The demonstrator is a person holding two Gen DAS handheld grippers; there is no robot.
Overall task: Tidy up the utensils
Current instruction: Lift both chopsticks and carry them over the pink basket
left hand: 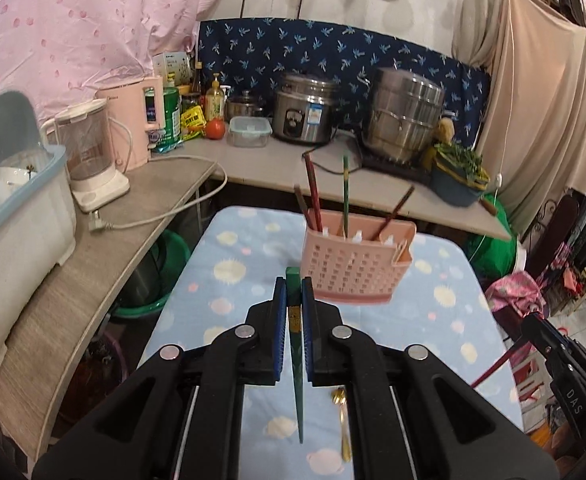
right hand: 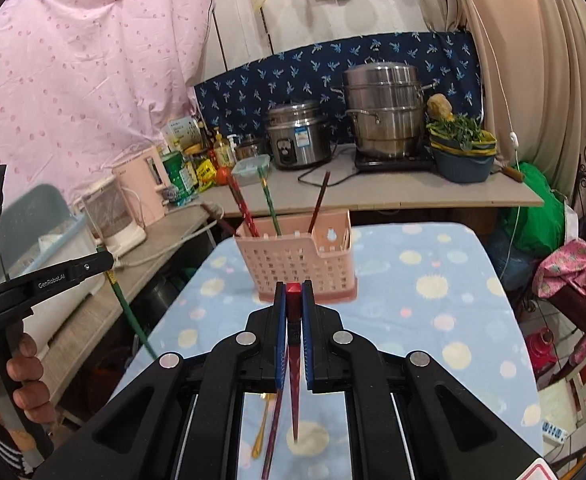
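A pink perforated utensil holder (left hand: 355, 266) stands on the blue patterned table cloth (left hand: 229, 280) with several chopsticks upright in it; it also shows in the right wrist view (right hand: 297, 264). My left gripper (left hand: 294, 286) is shut on a green chopstick (left hand: 297, 376), held upright just in front of the holder. My right gripper (right hand: 294, 290) is shut on a red chopstick (right hand: 294, 376), just in front of the holder. A gold spoon (left hand: 343, 424) and another red chopstick (right hand: 273, 432) lie on the cloth below the grippers.
A grey counter (left hand: 93, 264) on the left holds a dish rack (left hand: 17, 216), a blender and a pink kettle. The back counter (right hand: 413, 194) holds a rice cooker (left hand: 305, 112), a steamer pot (left hand: 407, 120), bottles and a blue basin with greens.
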